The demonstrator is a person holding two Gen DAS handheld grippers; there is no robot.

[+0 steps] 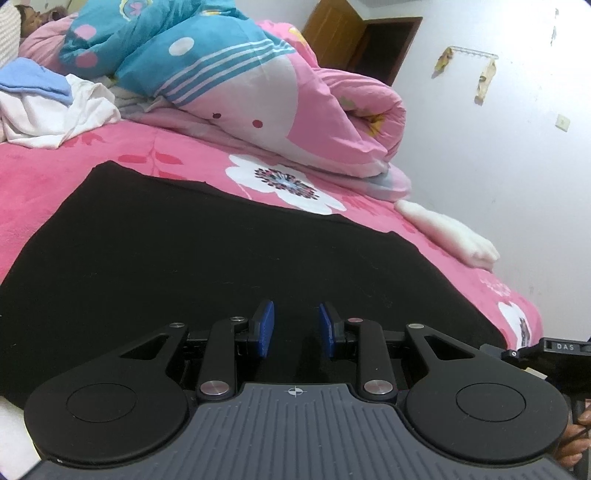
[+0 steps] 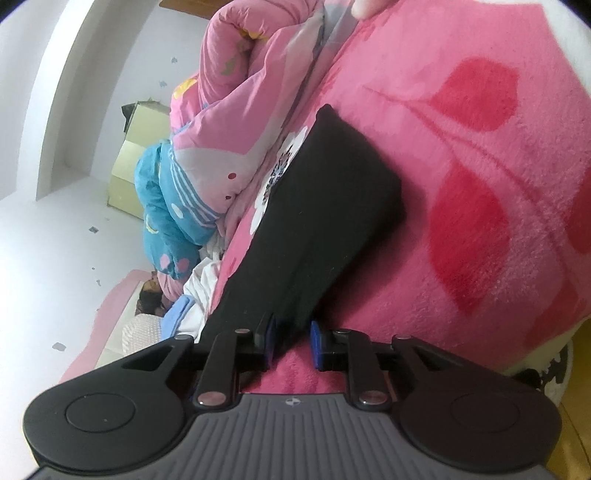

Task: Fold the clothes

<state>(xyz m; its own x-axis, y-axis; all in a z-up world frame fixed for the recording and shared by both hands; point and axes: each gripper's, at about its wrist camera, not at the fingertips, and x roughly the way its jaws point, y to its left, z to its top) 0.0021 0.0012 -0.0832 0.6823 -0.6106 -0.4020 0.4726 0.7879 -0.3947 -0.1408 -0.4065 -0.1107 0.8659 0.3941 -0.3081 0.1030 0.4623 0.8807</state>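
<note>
A black cloth (image 1: 207, 266) lies flat on the bed (image 1: 44, 177). The bed has a fuzzy pink cover with white flowers and red leaves on it. The black cloth is the thing all the other places hang on here.

The left tongs (image 1: 296, 328) sit over the near edge of the black cloth. Their two blue pads (image 1: 266, 328) stand apart with a gap between them. Nothing is in the gap. They hold nothing.

The right tongs (image 2: 293, 339) are at a near corner of the black cloth (image 2: 317, 221). Their blue pads (image 2: 315, 341) are apart too. The end of the cloth reaches down into the gap between them, close by one pad. The pads do not squeeze it, and I cannot tell if either one touches it.

Past the far edge of the black cloth lies a big rolled-up blanket (image 1: 295, 96), pink and blue with stripes and dots. To the far left of the cloth is a heap of clothes (image 1: 55, 107), white with a light blue one on top. To the far right of the cloth, by the edge of the bed, is a white fluffy thing (image 1: 450, 232). Behind all this is a white wall (image 1: 517, 147) and a brown door (image 1: 340, 33).

At the right edge of the left view, near the cloth's near corner, a bit of a hand (image 1: 576, 439) shows.
</note>
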